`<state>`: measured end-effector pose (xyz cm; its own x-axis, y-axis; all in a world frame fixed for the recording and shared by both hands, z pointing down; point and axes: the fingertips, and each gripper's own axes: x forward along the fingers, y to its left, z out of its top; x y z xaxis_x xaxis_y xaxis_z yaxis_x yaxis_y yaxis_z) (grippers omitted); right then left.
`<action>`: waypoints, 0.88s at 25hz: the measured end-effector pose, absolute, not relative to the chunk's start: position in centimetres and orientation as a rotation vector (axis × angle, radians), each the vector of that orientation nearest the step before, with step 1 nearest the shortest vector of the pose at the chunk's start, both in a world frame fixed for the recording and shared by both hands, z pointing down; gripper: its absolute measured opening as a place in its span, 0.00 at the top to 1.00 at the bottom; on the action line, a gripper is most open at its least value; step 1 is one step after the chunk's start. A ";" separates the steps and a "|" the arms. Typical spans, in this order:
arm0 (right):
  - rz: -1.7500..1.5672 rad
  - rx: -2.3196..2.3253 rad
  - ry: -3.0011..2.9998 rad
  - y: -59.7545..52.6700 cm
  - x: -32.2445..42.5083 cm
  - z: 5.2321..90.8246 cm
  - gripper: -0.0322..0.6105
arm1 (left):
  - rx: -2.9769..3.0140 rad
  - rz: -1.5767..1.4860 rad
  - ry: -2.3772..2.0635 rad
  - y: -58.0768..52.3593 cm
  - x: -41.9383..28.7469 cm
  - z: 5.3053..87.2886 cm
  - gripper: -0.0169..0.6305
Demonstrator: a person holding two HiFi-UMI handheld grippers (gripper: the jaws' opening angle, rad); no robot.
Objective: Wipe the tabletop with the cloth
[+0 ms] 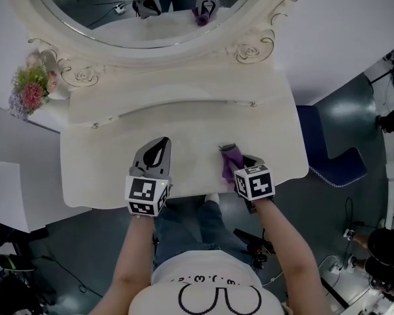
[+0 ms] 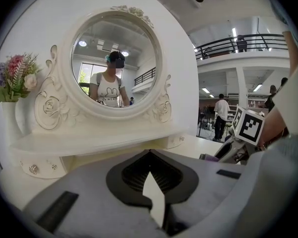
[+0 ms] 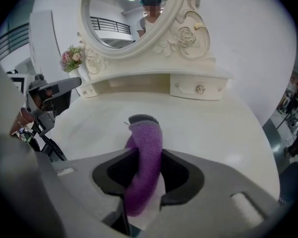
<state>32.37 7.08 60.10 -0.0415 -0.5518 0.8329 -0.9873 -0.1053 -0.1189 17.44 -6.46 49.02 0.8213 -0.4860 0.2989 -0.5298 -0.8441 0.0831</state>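
A purple cloth (image 3: 145,157) with a grey edge is pinched in my right gripper (image 3: 141,182), which is shut on it; the cloth's free end sticks out over the cream tabletop (image 3: 203,128). In the head view the cloth (image 1: 230,163) and right gripper (image 1: 240,166) sit near the table's front right edge. My left gripper (image 1: 159,148) hovers over the front middle of the tabletop (image 1: 98,169), jaws closed together with nothing between them. In the left gripper view, the shut left gripper (image 2: 154,192) points at the mirror base.
An oval mirror (image 1: 144,12) in a carved frame stands at the back, above a raised shelf with small drawers (image 3: 198,89). A vase of pink flowers (image 1: 29,87) is on the shelf's left end. A blue chair (image 1: 328,156) stands to the right of the table.
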 end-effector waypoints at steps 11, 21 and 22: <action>1.018 1.771 -1.535 11.6 41.8 60.0 0.74 | 2.872 0.434 -0.754 -4.9 21.0 49.3 0.98; 1.004 1.812 -1.463 15.4 49.9 60.0 0.75 | 2.887 0.456 -0.737 -3.5 24.0 49.6 0.98; 0.998 1.819 -1.450 15.8 50.8 60.0 0.75 | 2.887 0.457 -0.740 -3.4 24.3 49.7 0.98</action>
<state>50.77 15.82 59.98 0.1205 -0.5228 0.8439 -0.9750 -0.2223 0.0015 24.31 -3.43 49.67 0.8344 -0.4488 0.3199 -0.4870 -0.8722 0.0467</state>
